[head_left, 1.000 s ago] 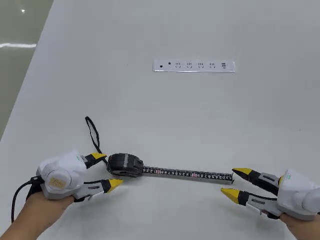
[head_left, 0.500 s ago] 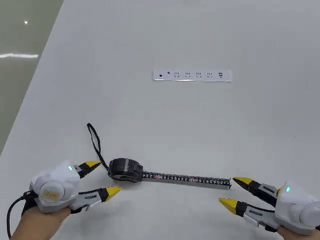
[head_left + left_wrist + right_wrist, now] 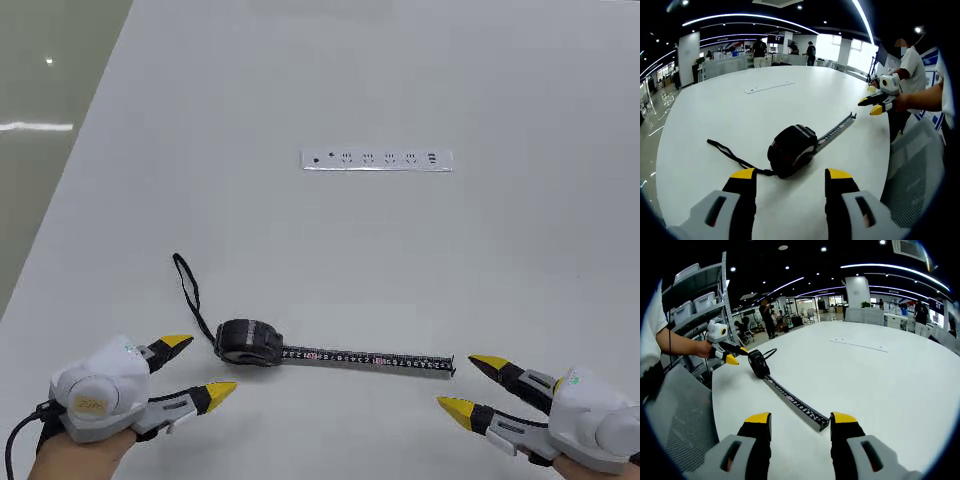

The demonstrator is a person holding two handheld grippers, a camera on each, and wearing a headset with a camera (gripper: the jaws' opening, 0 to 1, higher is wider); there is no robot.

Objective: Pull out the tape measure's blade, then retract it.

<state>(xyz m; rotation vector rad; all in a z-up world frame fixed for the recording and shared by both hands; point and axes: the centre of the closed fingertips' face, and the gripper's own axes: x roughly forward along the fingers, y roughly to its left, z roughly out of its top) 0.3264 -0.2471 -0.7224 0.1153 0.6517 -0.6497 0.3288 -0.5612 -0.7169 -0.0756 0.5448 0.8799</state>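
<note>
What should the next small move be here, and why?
Probably ease the open left gripper forward around the black round tape measure case: its numbered blade lies extended on the white table, and the open right gripper sits just short of the blade's tip.

We are seeing a black tape measure (image 3: pixel 249 342), its dark blade (image 3: pixel 365 358) carrying white marks, on a white table (image 3: pixel 300 80); the white left gripper (image 3: pixel 201 365) and right gripper (image 3: pixel 466 382) are showing yellow tips.

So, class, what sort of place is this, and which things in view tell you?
Probably an open-plan office or lab: a large white table with a power strip on it, shelves of storage bins, and long strip lights across the ceiling.
</note>
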